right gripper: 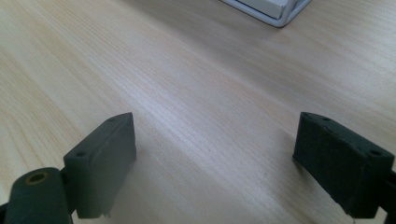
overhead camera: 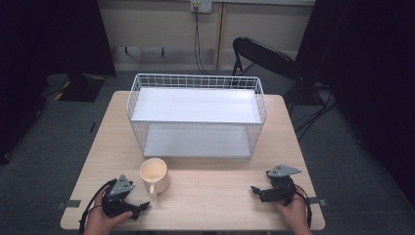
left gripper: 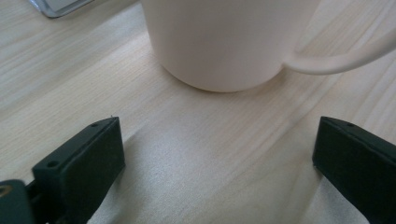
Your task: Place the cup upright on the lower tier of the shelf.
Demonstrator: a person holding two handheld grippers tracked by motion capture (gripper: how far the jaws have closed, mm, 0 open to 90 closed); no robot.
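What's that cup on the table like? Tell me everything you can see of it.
The mug is cream-coloured, smooth and slightly glossy, probably ceramic. It stands upright on the wooden table, mouth up, and looks empty inside. Its single loop handle points toward the person's edge of the table. It sits just in front of the white wire rack, apart from it. The left gripper lies close by with jaws open, aimed at the mug's base but not touching it. Only the table touches it.

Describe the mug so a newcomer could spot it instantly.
Start at the white wire rack on the wooden table. Just in front of its left end stands the mug, close ahead of the left gripper. It is the cream, handled cup, upright and open-topped.
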